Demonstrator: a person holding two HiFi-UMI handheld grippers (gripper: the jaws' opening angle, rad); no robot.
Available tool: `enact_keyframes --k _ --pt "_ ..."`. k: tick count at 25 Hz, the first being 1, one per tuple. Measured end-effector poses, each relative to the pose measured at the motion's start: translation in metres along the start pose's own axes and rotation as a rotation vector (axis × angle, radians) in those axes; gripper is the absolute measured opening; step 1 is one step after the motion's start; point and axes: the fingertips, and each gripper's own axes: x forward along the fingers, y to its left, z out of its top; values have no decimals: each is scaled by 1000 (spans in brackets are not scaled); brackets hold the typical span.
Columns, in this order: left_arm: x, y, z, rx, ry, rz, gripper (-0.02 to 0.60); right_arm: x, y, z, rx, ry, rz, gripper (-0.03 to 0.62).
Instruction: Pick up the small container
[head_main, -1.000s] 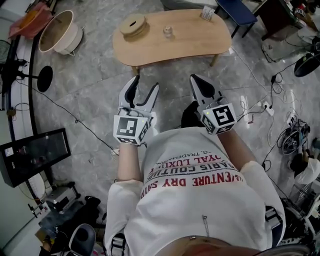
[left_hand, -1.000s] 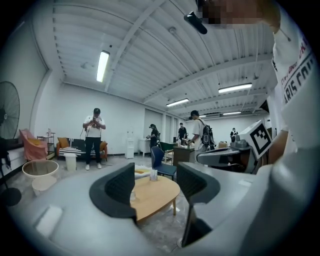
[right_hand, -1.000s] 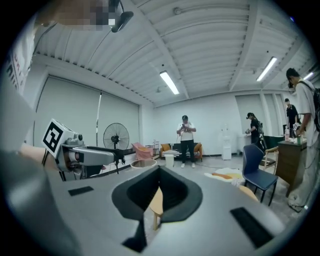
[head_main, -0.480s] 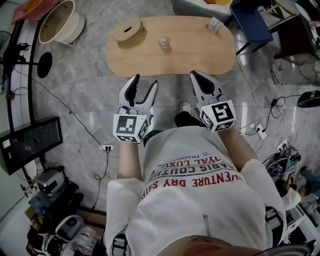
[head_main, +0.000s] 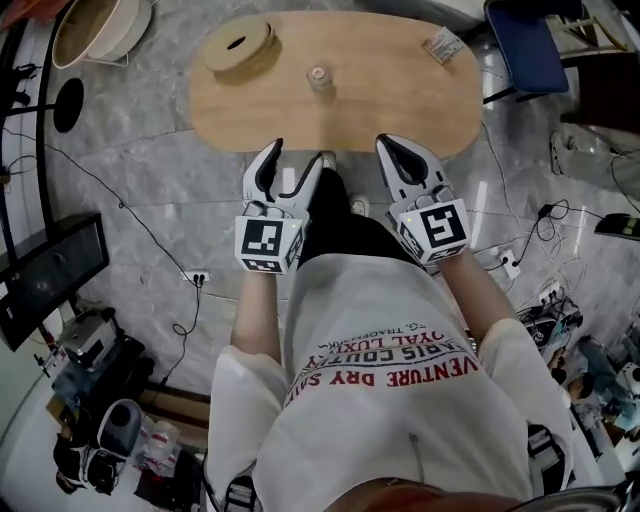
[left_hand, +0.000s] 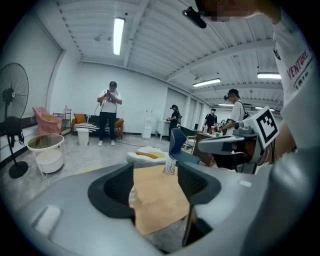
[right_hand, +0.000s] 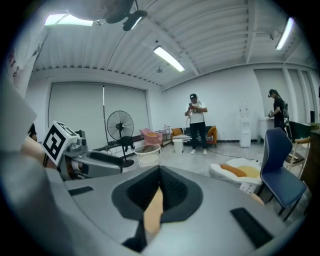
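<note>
The small container (head_main: 319, 77), a clear little jar, stands near the middle of the oval wooden table (head_main: 400, 95). My left gripper (head_main: 290, 160) hovers at the table's near edge, below and left of the jar, open with nothing between its fingers. In the left gripper view the jar (left_hand: 133, 196) peeks out beside the left jaw, and the left gripper (left_hand: 155, 175) frames the tabletop. My right gripper (head_main: 398, 150) is level with it on the right, at the same table edge, tips together. The right gripper (right_hand: 160, 170) shows only a thin slit with wood behind it.
A round wooden lid (head_main: 238, 45) and a small card (head_main: 443, 45) also lie on the table. A blue chair (head_main: 530, 45) stands at its right end and a white basket (head_main: 95, 25) at the far left. Cables and a monitor (head_main: 45, 280) are on the floor. People stand in the background (left_hand: 109, 112).
The table has come nearer in the head view, and both grippers now reach its near edge. Neither gripper's jaws have changed.
</note>
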Motion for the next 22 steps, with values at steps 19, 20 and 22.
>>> enact_keyframes --k 19,20,22 --pt "213 95 -180 -77 126 -59 363 159 -112 -163 101 111 -111 6" --pt "220 101 -189 -81 125 -46 378 166 -115 -174 103 120 -113 6" --pt "234 112 -206 -77 126 -16 394 177 -123 -192 101 132 -119 6"
